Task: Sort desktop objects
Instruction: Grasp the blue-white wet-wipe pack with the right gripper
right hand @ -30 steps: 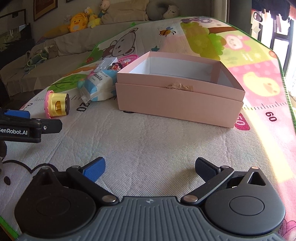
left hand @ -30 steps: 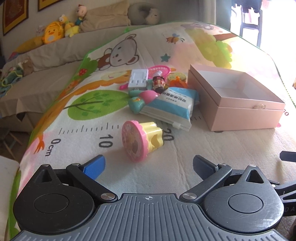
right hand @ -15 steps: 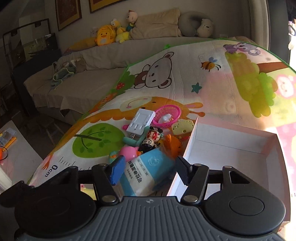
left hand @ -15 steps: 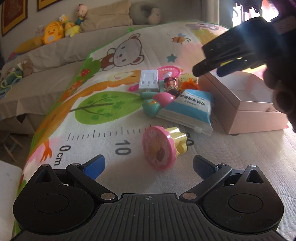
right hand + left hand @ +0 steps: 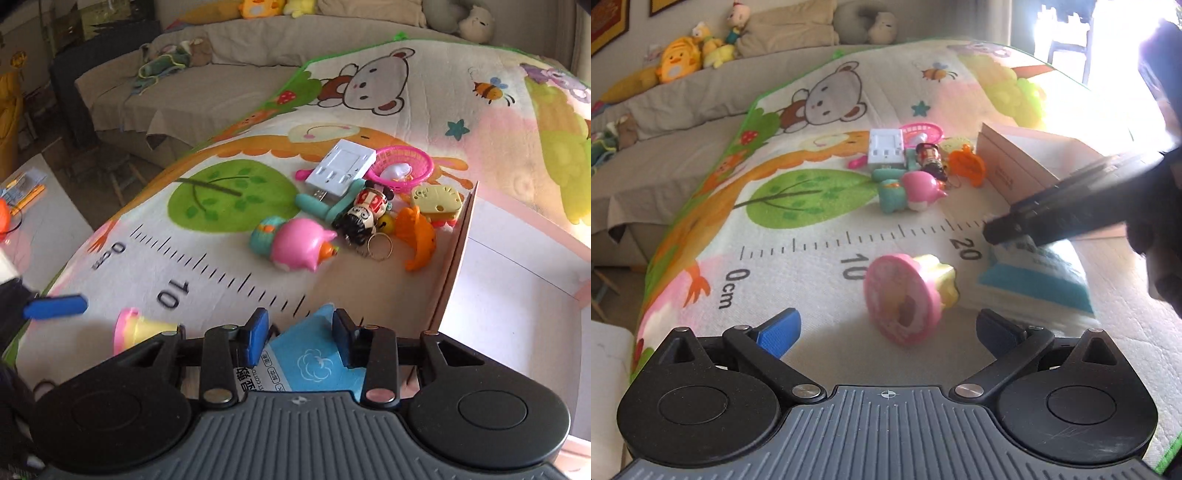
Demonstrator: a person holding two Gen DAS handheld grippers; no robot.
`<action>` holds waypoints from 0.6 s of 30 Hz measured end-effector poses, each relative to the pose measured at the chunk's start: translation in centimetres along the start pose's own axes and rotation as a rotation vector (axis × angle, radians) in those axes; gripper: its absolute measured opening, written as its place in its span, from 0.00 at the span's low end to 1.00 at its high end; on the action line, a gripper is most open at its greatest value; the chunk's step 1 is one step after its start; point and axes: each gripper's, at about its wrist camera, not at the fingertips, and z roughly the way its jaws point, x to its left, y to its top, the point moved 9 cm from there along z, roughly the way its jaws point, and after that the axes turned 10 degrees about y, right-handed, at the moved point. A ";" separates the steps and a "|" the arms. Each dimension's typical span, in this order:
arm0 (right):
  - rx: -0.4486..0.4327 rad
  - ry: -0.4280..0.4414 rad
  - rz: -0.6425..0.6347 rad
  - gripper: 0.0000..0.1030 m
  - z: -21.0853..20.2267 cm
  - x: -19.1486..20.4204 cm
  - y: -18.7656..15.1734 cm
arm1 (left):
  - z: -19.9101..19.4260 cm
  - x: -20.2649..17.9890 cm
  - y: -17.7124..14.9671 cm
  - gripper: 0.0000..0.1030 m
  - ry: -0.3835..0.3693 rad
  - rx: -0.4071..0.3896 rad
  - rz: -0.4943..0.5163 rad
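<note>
The left gripper (image 5: 886, 328) was held wide apart above the mat (image 5: 812, 236), just before the pink and yellow toy (image 5: 908, 291). Further right, the blue tissue pack (image 5: 310, 354) was clamped by the right gripper (image 5: 299, 341), beside the pink box (image 5: 517, 288).

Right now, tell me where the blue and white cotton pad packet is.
The blue and white cotton pad packet sits between the right gripper's fingers, near the pink box's corner. In the left wrist view it lies right of the pink and yellow toy.
</note>
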 end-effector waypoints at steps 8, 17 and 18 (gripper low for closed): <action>-0.059 -0.190 -0.023 0.40 -6.7 -2.9 -8.0 | 0.8 -2.3 0.2 1.00 -0.007 0.031 0.006; -0.255 -0.254 0.268 0.68 -12.5 -8.6 -11.5 | 1.2 -4.9 2.1 1.00 -0.012 0.011 -0.005; -0.265 -0.258 0.285 0.71 -12.8 -8.9 -11.7 | 1.0 -5.6 2.4 1.00 -0.036 -0.012 0.000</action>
